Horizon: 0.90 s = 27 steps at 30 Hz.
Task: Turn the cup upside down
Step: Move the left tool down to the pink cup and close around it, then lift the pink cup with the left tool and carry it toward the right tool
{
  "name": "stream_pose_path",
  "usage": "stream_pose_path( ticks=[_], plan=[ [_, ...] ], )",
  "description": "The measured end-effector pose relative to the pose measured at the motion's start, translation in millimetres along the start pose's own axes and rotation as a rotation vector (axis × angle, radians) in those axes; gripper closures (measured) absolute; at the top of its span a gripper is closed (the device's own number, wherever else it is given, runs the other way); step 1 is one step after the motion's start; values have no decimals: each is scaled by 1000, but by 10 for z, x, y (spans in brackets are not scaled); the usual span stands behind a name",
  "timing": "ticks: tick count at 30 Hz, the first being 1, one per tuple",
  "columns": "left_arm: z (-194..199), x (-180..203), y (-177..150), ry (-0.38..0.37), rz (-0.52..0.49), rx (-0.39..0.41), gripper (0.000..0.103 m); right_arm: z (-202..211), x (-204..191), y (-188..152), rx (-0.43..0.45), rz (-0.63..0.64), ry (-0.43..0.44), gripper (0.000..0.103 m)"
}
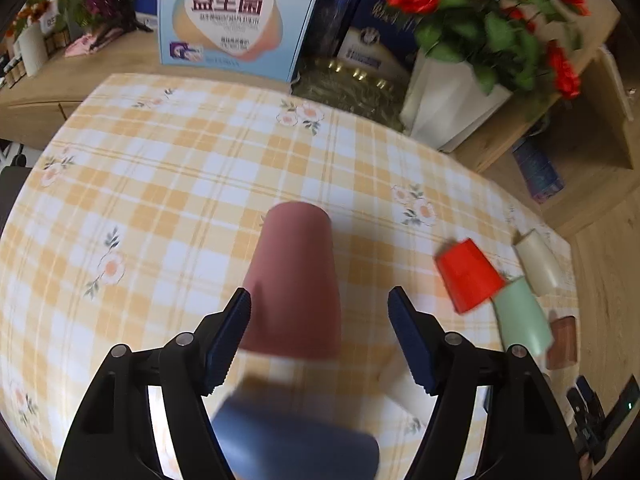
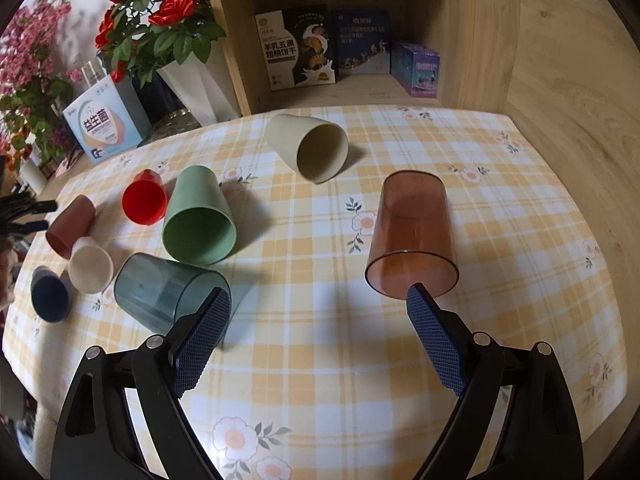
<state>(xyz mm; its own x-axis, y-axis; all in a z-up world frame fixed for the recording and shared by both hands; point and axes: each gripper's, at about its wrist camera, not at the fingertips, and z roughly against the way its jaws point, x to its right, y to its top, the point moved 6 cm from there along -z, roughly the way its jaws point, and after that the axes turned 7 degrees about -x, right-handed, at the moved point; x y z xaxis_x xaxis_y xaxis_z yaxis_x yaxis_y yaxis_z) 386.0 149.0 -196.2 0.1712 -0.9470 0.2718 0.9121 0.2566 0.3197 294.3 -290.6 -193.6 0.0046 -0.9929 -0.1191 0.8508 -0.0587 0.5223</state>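
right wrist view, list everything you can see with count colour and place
transparent cups: 2, amber at right centre, smoky teal at left by the finger
green cup: 1, mid-left
red cup: 1, left of the green one
cream cups: 2, far centre, small one far left
dusty pink cup: 1, far left
navy cup: 1, left edge
tablecloth: 1, yellow check
rose vase: 1, white, behind table
boxes: on the shelf, and beside the flowers
left gripper: open around the pink cup
right gripper: open, empty
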Motion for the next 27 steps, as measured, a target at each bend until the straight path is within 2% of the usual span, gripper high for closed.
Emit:
stream_pose_path(
  ticks=[3,6,11,17,27],
  plan=[
    [-224,-55,107,26,8,-54,37,-38,28,-16,-16,-8,4,16],
    [-398,-103,144,12,27,-105,43,-84,49,-29,-30,-17,11,16],
    [-470,-52,147,14,0,-120,41,-174,26,-37,-49,-23,22,16],
    [-605,-12,138,-31,26,-176,39,-224,-53,-68,-64,-20,44,16],
    [-634,42,123,-10,8,-195,39,-177,-8,-109,-65,-48,48,16]
  ],
)
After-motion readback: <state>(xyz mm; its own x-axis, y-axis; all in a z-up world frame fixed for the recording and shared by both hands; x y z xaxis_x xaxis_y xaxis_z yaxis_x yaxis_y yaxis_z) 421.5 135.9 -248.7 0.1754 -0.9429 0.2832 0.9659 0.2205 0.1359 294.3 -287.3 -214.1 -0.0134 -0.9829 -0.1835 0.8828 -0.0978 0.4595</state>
